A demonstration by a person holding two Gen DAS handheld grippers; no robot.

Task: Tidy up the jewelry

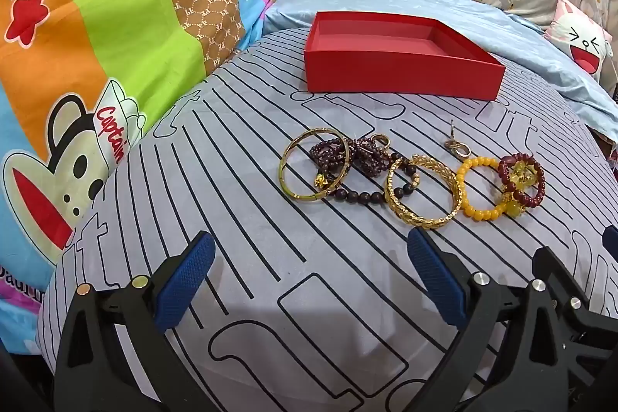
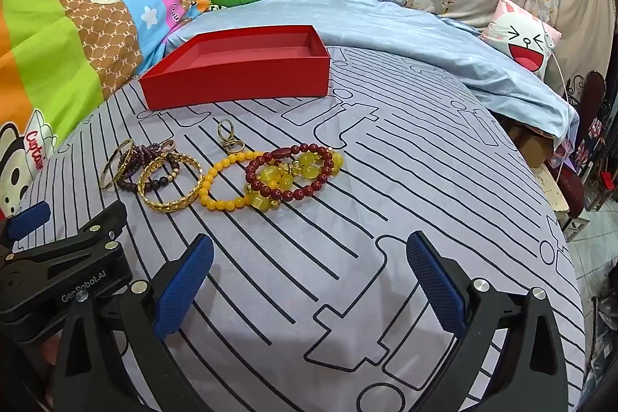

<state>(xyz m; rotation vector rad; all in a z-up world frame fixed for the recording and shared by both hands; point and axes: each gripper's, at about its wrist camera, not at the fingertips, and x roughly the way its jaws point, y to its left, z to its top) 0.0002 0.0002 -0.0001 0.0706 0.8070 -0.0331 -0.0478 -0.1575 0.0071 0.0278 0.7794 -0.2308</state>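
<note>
Both the left gripper (image 1: 311,265) and right gripper (image 2: 309,265) hang spread and empty over the bed (image 2: 386,219). The bracelets (image 1: 421,194) lie in a row just before the red box (image 1: 401,72). The gold bangles look stiff and slick, best pinched across the rim, while the beaded ones seem light and floppy.

Red box (image 1: 401,74); gold bangle (image 1: 314,170); yellow bead bracelet (image 2: 226,182); grey black-lined sheet (image 2: 347,219).

black gripper (image 2: 309,280) frames, blue textured pads (image 2: 181,292), silver screws, "genrobot.ai" marking.
</note>
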